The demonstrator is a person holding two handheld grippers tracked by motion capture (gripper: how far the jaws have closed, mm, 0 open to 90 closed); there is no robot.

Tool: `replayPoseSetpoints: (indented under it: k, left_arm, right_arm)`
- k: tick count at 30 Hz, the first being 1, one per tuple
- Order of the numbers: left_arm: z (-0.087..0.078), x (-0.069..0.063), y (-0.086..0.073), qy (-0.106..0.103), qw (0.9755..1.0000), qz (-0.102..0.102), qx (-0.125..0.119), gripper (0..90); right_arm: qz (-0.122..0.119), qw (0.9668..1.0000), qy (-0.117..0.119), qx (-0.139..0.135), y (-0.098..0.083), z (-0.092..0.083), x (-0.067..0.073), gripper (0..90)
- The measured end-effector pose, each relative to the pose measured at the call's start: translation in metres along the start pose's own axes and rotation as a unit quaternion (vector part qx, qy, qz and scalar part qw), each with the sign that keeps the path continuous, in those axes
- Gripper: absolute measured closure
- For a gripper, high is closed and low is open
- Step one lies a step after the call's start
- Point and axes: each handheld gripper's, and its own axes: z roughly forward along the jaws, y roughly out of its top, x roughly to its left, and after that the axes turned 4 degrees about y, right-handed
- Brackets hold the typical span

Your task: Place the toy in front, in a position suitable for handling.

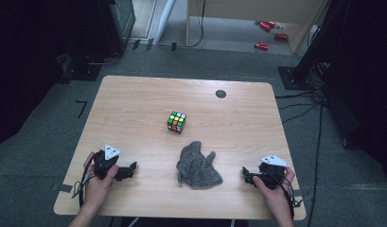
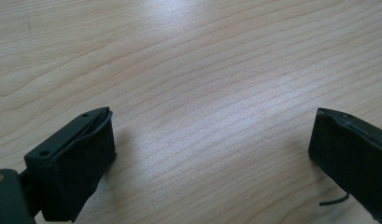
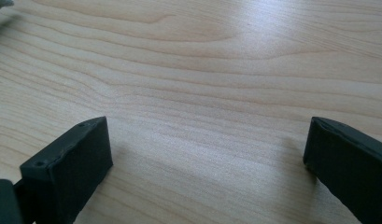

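Two things lie on the light wooden table [image 1: 134,104] in front of me, and I judge that nothing of the work is done yet. My landmark is the crumpled grey knitted cloth [image 1: 197,165], which lies near my edge of the table, about midway between my hands. The small multicoloured puzzle cube [image 1: 176,121] stands behind the cloth, a little to its left, apart from it and not touching it. The cloth is bunched in a heap, and the cube stands bare on the wood. It seems to me that everything is left to do: to reach in, take the cloth or the cube, and handle it.

My left gripper [image 1: 129,169] rests on the table to the left of the cloth, well apart from it, and points toward it. In the left gripper view its jaws stand wide apart, with bare wood between them. They hold nothing and touch nothing but perhaps the table.

My right gripper [image 1: 246,175] is to the right of the cloth, near it but not touching, and also points toward it. In the right gripper view its jaws are spread wide too, released, with only wood grain between them.
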Motion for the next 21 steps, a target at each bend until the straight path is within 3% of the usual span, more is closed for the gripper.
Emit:
replayPoseSetpoints:
  k: [4,6,9,15,21]
  left_arm:
    - [0.0,-0.001,0.002,0.005,1.0,-0.003,0.001,1.3]
    - [0.0,-0.003,0.005,-0.008,0.9999,-0.008,-0.002,1.3]
    - [0.001,-0.009,0.01,-0.013,0.9999,0.001,-0.001,1.3]
    - [0.002,-0.019,0.019,-0.024,0.9996,0.0,-0.014,1.3]
    - [0.009,-0.033,0.038,-0.045,0.9987,0.015,-0.019,1.3]
  right_arm:
    - [0.0,1.0,0.0,0.0,0.0,0.0,0.0,0.8]
    - [0.0,1.0,0.0,0.0,0.0,0.0,0.0,0.8]
    - [0.0,1.0,0.0,0.0,0.0,0.0,0.0,0.7]
    - [0.0,1.0,0.0,0.0,0.0,0.0,0.0,0.7]
    - [0.0,1.0,0.0,0.0,0.0,0.0,0.0,0.8]
